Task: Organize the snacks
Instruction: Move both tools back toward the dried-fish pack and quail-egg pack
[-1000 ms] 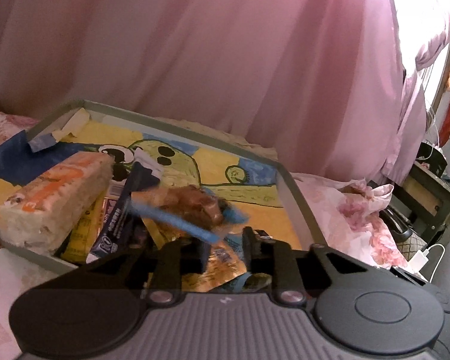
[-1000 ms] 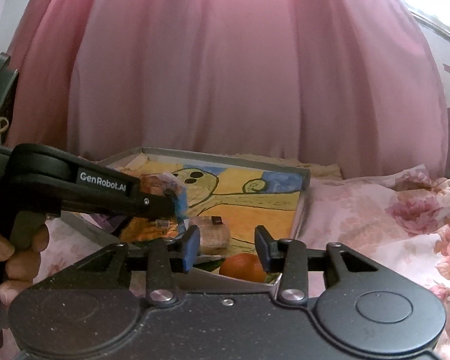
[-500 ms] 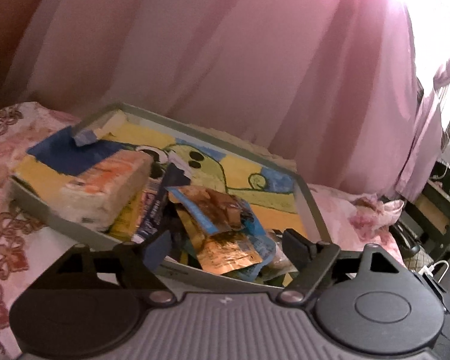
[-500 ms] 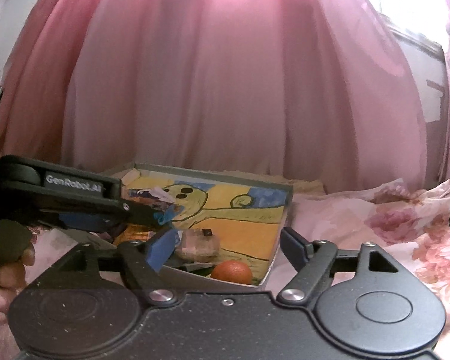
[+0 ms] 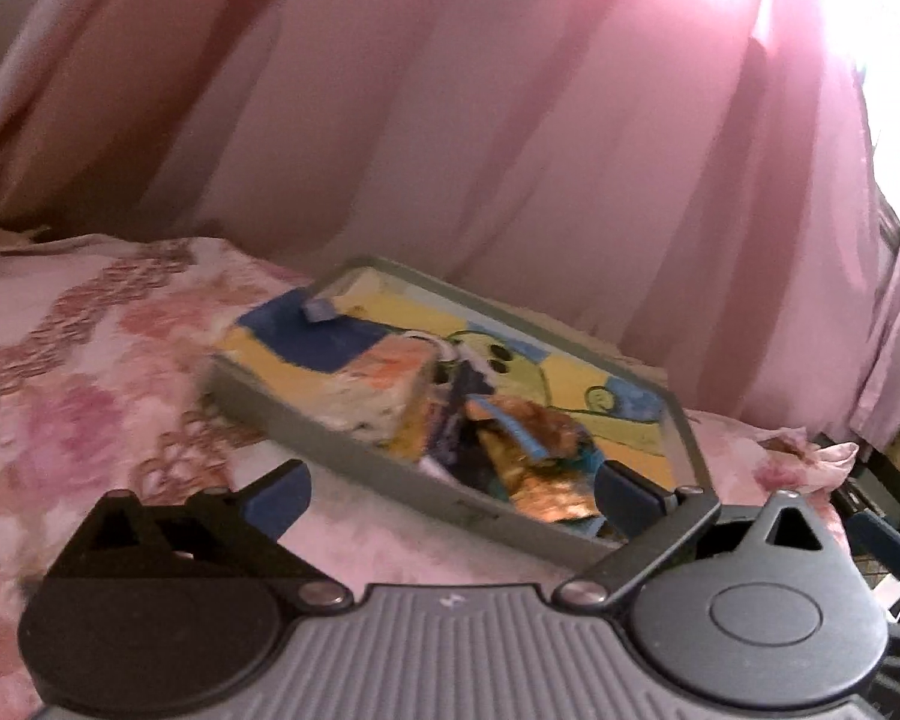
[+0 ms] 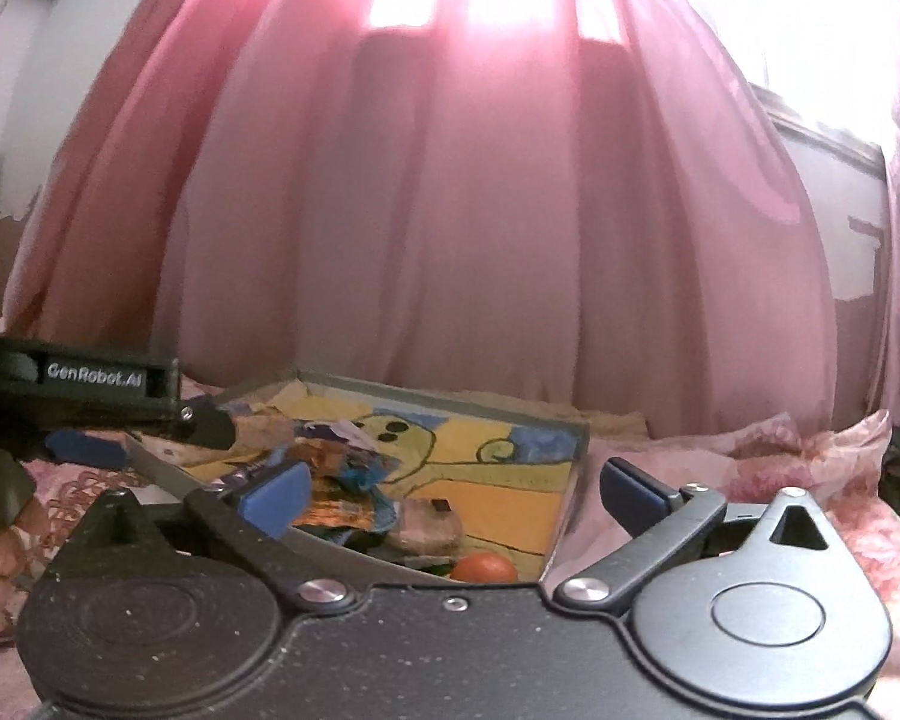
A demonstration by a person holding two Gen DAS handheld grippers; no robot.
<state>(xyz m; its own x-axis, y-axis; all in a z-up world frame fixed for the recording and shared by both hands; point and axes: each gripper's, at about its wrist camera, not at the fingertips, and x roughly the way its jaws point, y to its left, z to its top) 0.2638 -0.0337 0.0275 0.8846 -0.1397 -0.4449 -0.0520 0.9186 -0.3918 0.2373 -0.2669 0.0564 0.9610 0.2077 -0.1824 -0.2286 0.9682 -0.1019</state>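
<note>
Backlit pink glare, motion blur, fisheye bending.

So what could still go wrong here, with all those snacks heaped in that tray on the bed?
Two risks, probably. The tray sits on a soft floral bedspread, so a nudge could tip it. The wrappers are heaped at one end beside the white snack pack, so one might slide over the low rim. The left gripper and right gripper have just been opening, with nothing between the jaws.

"GenRobot.AI" on the left tool [image 6: 127,420]
</note>
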